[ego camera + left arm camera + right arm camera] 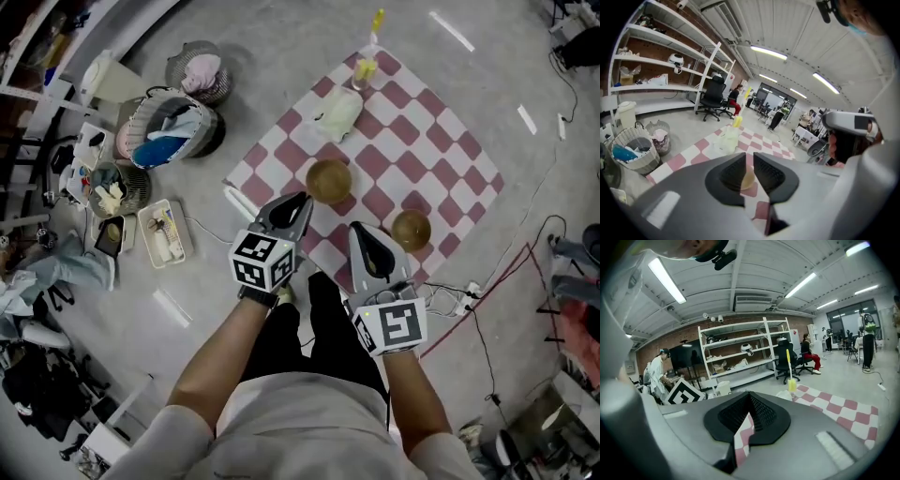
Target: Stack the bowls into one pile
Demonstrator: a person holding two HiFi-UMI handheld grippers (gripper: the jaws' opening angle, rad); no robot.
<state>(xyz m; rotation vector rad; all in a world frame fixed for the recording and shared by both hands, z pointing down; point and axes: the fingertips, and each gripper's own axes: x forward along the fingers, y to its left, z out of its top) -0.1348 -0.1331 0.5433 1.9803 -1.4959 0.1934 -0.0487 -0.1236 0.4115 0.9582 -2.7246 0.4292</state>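
Hovering | left gripper [298, 199] jaws narrowly parted | right gripper [359, 229] jaws clenched, empty | large bowl [329, 180], small bowl [411, 229] apart

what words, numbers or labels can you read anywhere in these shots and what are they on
No words, numbers or brand names can be read in any view.
Left gripper's cube and right gripper's cube: square black-and-white marker patterns only, no letters.
Things on the shelves: any print is too small to read.
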